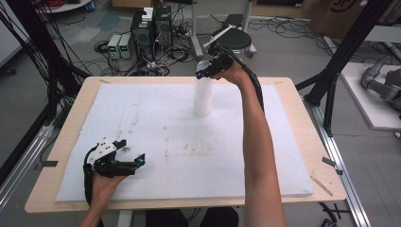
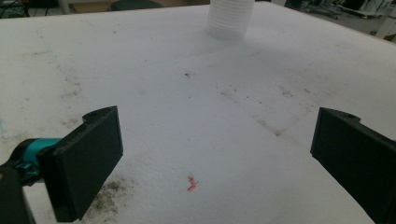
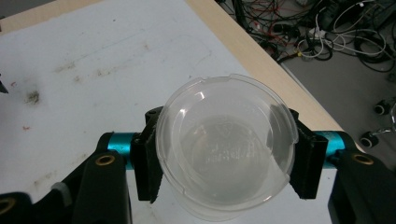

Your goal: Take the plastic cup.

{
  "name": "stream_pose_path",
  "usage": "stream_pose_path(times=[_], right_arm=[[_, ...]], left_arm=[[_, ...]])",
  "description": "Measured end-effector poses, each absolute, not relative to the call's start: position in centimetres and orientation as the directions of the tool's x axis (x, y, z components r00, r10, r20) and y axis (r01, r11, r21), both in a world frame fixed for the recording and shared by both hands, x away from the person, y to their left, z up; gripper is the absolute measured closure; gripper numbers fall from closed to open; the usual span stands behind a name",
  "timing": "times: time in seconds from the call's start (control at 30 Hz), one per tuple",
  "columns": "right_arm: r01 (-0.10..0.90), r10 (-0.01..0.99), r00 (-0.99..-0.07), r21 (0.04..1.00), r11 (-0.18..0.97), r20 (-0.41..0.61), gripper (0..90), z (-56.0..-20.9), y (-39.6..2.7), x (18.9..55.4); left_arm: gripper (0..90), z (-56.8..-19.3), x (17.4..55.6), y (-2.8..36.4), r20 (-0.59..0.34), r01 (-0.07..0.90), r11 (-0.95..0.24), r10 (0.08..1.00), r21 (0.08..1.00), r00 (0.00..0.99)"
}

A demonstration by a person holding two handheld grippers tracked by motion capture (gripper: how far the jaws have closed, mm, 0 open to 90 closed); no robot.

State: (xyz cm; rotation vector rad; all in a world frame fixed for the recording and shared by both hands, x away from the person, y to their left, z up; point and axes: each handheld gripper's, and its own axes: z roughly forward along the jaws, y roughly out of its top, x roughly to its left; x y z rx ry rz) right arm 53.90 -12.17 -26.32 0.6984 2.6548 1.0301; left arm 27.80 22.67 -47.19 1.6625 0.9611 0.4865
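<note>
- Right gripper (image 3: 224, 163), upper centre of high view: jaws clenched on clear plastic cup (image 3: 226, 147), near desk (image 1: 302, 142) far edge.
- Ribbed white cup stack (image 1: 203, 97) below it.
- Left gripper (image 1: 126, 152), lower left: jaws released, w/ much free white foam around.

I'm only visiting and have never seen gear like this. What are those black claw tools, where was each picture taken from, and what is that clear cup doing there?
A person holds a hand tool with two black jaws in each hand. One picture looks down from above the table; the other two come from cameras riding on each tool. On the white foam sheet stands a stack of plastic cups. The right gripper has closed its jaws on the sides of a clear cup, held at the top of the stack. The left gripper rests low over the sheet near the person, jaws wide apart, holding nothing.
</note>
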Motion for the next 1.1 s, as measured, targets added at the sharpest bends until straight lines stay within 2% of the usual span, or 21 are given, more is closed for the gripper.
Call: stream_pose_path(times=[0.37,0.73,0.9,1.1], right_arm=[[0.318,0.504,-0.862,0.719,0.618,-0.051,41.2,-21.7,-12.6,53.0],[0.290,0.493,-0.868,0.736,0.611,-0.067,41.2,-20.5,-13.1,51.9],[0.239,0.470,-0.879,0.779,0.580,-0.080,41.3,-19.6,-14.4,49.0],[0.189,0.414,-0.909,0.837,0.513,-0.048,41.5,-20.0,-16.4,43.5]], left_arm=[[2.3,-47.2,27.8,22.7,-0.157,0.341,-0.067,0.795,0.938,0.586],[2.3,-47.2,27.8,22.7,-0.150,0.340,-0.076,0.793,0.937,0.590],[2.3,-47.2,27.8,22.7,-0.152,0.345,-0.079,0.792,0.935,0.591],[2.3,-47.2,27.6,22.6,-0.143,0.326,-0.070,0.799,0.943,0.585]])
